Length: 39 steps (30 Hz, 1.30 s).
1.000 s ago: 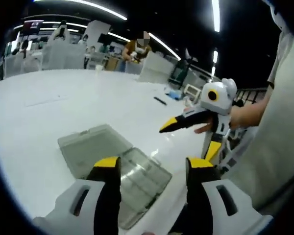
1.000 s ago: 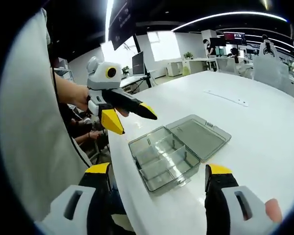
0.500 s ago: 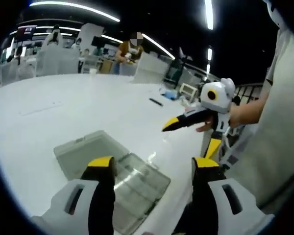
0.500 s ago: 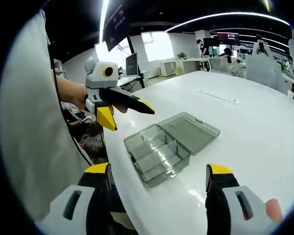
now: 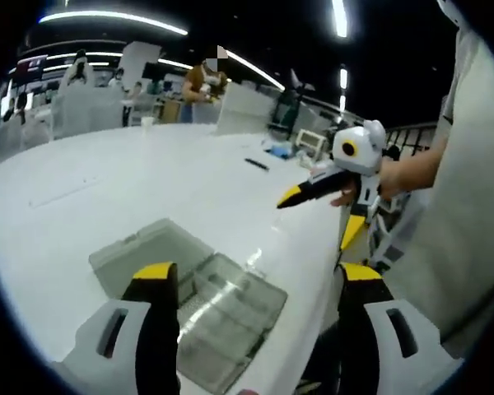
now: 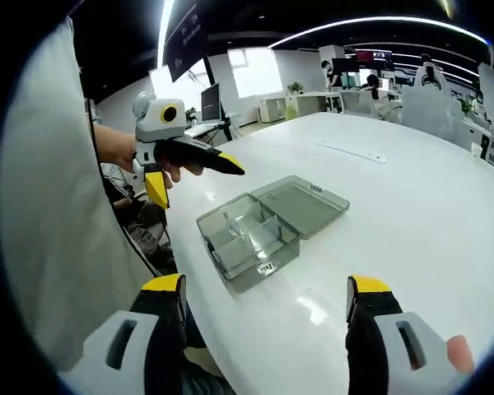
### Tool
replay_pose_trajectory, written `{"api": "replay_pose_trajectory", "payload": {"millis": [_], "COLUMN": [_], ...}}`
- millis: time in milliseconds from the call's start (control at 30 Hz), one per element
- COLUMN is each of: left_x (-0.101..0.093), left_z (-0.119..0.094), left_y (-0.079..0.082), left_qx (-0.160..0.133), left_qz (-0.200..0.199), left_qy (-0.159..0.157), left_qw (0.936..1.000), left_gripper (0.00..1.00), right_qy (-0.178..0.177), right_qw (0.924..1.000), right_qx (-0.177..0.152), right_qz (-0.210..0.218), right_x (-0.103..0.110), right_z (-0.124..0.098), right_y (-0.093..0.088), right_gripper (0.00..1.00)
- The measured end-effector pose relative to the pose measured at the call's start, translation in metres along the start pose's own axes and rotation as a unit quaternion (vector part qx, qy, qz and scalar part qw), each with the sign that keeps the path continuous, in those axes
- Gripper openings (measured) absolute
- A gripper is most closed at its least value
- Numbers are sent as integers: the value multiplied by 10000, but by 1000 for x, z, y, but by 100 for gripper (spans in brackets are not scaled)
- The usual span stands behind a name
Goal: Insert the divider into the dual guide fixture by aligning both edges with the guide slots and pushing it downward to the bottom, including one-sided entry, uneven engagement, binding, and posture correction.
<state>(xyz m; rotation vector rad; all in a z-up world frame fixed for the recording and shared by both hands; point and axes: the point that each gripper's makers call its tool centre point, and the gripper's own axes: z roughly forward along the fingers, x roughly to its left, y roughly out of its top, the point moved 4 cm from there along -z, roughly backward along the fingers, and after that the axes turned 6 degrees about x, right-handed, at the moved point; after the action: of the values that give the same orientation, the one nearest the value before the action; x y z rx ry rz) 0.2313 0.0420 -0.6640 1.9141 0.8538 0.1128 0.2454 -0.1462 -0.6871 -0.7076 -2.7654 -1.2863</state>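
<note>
A: Both claws have pulled back; the compartment box (image 6: 247,234) now sits farther ahead on the counter (image 6: 412,206).

B: Left claw (image 5: 251,284) and right claw (image 6: 263,296) both spread, empty; left nearer, box's long axis crosswise. Divider unclear.

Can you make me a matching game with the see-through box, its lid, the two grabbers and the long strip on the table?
Things:
1. clear box
2. lid
3. left gripper
4. flat white strip

Descriptions:
A. lying alone, far across the white table
B. flipped open flat beside the box
C. held in the air, jaws apart, nothing in them
D. split into compartments inside

Pairs: 1-D, 2-B, 3-C, 4-A

The right gripper is open and empty too.
</note>
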Motion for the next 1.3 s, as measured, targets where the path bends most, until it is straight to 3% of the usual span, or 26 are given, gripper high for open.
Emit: {"api": "replay_pose_trajectory", "payload": {"millis": [367, 1000, 1300], "left_x": [6, 10, 16], "left_z": [-2, -1, -8], "left_y": [-2, 4, 1], "left_qx": [22, 49, 36], "left_qz": [46, 100, 9], "left_qy": [51, 226, 380], "left_qw": [10000, 9997, 9993], "left_gripper": [83, 93, 93], "right_qy": [-333, -548, -567], "right_qw": [9988, 9956, 9911], "right_qx": [334, 717, 1093], "right_qz": [-136, -233, -509], "right_x": [-29, -63, -75], "right_z": [-12, -20, -23], "right_y": [-17, -40, -58], "right_gripper": [78, 78, 76]}}
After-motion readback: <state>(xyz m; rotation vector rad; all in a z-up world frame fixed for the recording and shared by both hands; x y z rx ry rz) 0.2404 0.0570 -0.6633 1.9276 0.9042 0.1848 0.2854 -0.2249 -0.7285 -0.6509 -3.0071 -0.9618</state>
